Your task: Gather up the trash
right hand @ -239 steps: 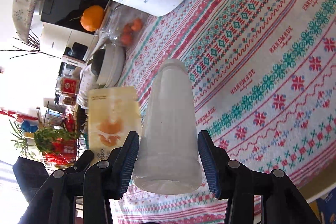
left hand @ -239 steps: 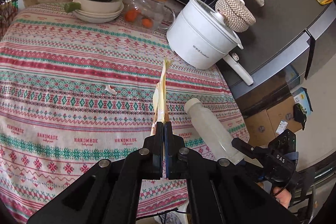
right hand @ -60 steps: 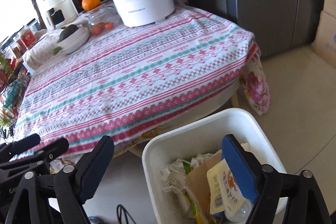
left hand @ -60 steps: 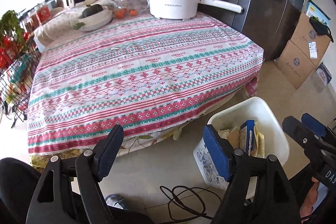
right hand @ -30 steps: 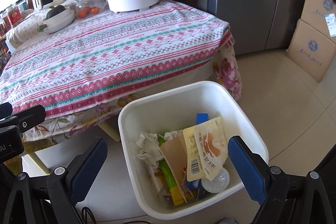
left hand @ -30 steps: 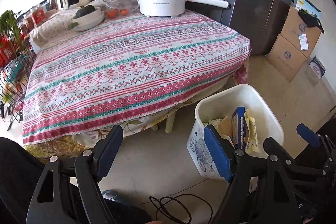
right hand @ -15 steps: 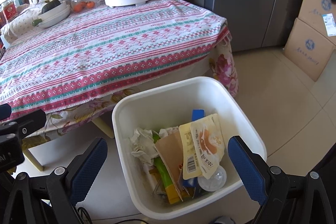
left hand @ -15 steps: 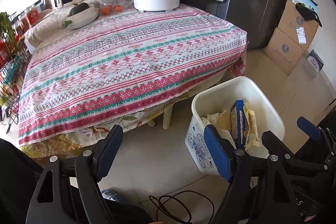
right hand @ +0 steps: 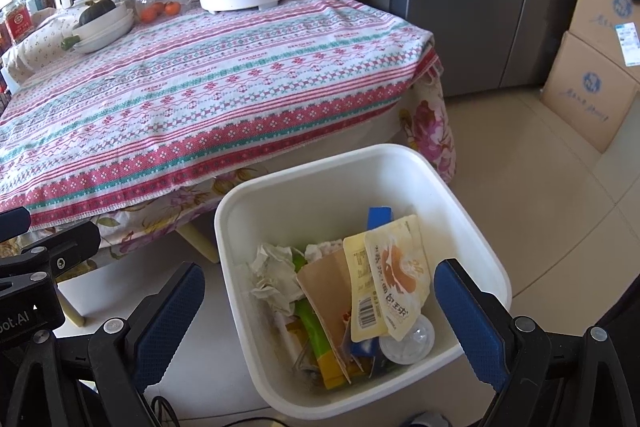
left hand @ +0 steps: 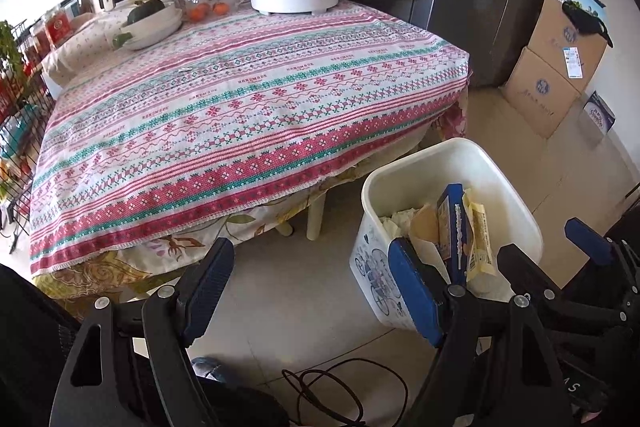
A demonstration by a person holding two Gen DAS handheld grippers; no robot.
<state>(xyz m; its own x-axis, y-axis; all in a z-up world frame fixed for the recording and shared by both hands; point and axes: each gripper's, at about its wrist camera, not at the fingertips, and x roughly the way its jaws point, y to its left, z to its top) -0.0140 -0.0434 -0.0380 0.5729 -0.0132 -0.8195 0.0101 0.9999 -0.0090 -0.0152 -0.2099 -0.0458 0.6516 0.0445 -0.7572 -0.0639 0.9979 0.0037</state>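
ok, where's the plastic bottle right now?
In the right wrist view the plastic bottle lies in the white bin on the floor by the table, at the bottom right, partly under a snack pouch.

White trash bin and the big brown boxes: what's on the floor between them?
Nothing: in the right wrist view only bare beige floor tiles lie between the white plastic trash bin and the stacked brown cardboard boxes.

R gripper (right hand: 320, 311) jaws wide, empty | over white bin (right hand: 472, 203) | wrappers (right hand: 394, 275), bottle (right hand: 408, 341) inside
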